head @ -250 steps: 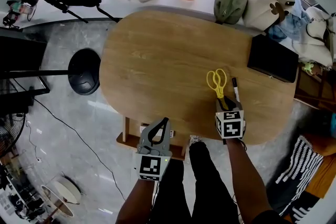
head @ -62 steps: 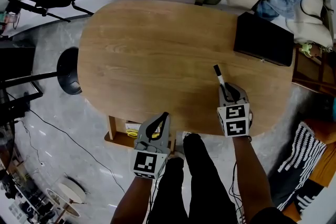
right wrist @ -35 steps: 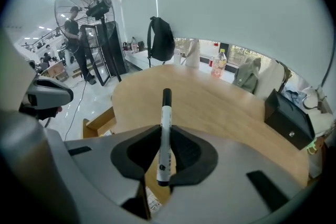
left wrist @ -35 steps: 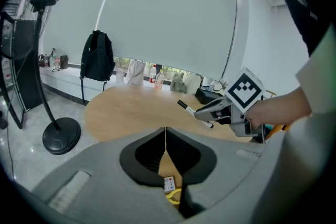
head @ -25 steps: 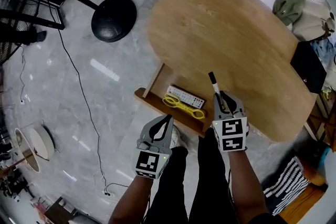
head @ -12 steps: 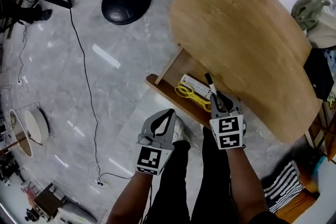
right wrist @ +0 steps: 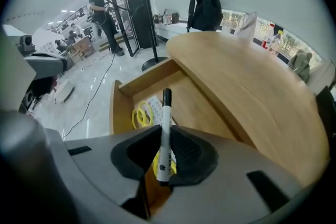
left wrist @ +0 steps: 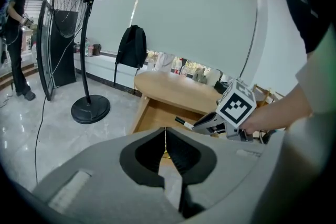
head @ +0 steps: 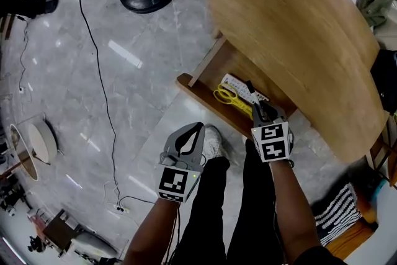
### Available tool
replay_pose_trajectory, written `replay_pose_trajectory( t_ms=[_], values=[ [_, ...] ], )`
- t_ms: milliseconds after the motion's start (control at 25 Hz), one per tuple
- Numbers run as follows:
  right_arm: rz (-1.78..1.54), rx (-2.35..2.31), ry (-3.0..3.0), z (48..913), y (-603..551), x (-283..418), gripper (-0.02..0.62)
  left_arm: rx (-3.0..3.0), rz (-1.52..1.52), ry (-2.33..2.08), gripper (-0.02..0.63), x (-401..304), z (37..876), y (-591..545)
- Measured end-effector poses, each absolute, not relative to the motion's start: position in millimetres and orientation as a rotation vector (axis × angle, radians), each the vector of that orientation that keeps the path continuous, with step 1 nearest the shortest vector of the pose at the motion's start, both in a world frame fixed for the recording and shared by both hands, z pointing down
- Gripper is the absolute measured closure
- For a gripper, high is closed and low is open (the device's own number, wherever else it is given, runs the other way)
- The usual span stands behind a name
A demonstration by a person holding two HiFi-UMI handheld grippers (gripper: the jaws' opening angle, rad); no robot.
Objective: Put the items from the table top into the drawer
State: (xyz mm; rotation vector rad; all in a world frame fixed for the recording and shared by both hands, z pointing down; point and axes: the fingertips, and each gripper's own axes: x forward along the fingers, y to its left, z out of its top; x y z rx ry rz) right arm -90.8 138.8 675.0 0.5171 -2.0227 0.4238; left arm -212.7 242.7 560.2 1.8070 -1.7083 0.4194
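Clamped in the right gripper (right wrist: 164,132): a marker pen (right wrist: 166,107), pinched near its rear end between the two pads, black cap pointing away from the hand. Poised just above the open drawer (head: 200,64) under the wooden table (head: 291,28), over the front part, close to yellow scissors (head: 224,95) and a white remote control (head: 239,84) already lying inside. By the look of it, the lowering-and-release step for the pen.

To do it well:

- Bring the pen down until almost resting on the drawer bottom before letting go. No dropping from height: round-bodied, so apt to roll or bounce.
- Aim for bare wood beside the scissors, not on top of their handles or the remote.
- Tilt the wrist to lay the pen flat along the drawer's length, cap end first, rather than standing it on its tip.
- Part the jaws slowly and only a little, then lift straight up, to avoid flicking the pen sideways.
- Mind the table edge overhanging the rear of the drawer. Come in from the front, with room left for the marker cube on the gripper.

Nothing to do for the left gripper (left wrist: 166,134) in this step: jaws pressed together on nothing, hanging off to the left in front of the drawer, over the grey floor (head: 93,71). Best held there, apart from the drawer and out of the right hand's path.
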Motion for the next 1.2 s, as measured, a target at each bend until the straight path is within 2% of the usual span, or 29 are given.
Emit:
replay_pose_trajectory(
  t_ms=[680, 1200],
  values=[
    [0.486, 0.464, -1.884, 745.4, 173.4, -82.5, 0.531, 1.835, 0.443, -1.669, 0.588, -213.8, 574.2, 239.8],
    [0.454, 0.372, -1.883, 746.4, 181.2, -83.7, 0.495, 1.858, 0.443, -1.638, 0.586, -195.6, 575.4, 235.0]
  ],
)
